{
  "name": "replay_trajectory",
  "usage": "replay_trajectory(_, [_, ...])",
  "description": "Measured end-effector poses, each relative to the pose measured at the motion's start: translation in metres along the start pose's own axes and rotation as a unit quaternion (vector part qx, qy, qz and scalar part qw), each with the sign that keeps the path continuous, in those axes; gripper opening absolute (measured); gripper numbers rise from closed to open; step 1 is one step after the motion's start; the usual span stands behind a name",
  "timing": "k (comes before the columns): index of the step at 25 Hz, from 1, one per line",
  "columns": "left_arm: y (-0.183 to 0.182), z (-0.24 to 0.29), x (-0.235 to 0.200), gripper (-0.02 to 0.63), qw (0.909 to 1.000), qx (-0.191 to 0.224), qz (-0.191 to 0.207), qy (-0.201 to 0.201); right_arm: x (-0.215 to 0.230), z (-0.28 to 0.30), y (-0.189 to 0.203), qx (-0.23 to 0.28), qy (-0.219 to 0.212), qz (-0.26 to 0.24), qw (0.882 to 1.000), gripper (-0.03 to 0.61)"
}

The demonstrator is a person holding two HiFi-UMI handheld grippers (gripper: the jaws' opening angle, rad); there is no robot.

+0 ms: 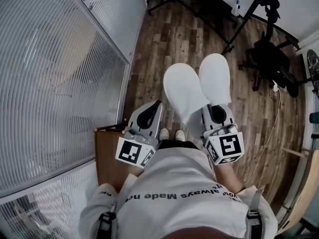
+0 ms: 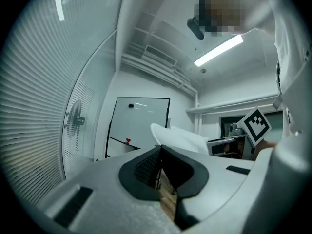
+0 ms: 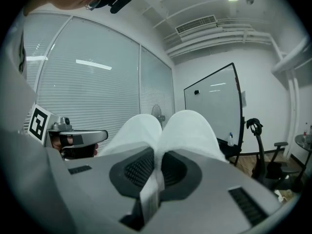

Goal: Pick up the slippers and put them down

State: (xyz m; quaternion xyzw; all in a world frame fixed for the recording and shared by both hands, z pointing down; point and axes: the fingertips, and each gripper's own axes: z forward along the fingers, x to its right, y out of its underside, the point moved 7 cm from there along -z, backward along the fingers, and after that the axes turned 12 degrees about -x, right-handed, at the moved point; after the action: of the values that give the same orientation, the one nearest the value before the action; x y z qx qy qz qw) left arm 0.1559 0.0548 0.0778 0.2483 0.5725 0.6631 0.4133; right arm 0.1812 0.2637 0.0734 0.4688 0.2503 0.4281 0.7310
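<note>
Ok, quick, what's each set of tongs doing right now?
Left tongs: closed, nothing between them.
Right tongs: closed on the white slippers.

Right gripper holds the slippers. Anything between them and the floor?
Nothing visible: the slippers, clamped in the right gripper, hang over bare wood floor; the office chair stands off to the side.
</note>
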Motion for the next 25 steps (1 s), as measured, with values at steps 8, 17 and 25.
replay_trajectory(8, [0.001, 0.004, -0.027, 0.012, 0.9997, -0.006, 0.009, 0.02, -0.008, 0.02, -0.001, 0.007, 0.027, 0.022, 0.999, 0.029])
replay_trajectory(17, [0.008, 0.03, -0.033, 0.012, 0.9998, -0.006, 0.017, 0.01, 0.012, 0.038, 0.008, -0.014, 0.02, 0.021, 0.999, 0.029])
replay_trajectory(25, [0.039, 0.051, -0.043, 0.012, 0.9994, -0.03, 0.009, 0.012, 0.027, 0.065, 0.043, -0.059, 0.02, 0.029, 0.998, 0.029])
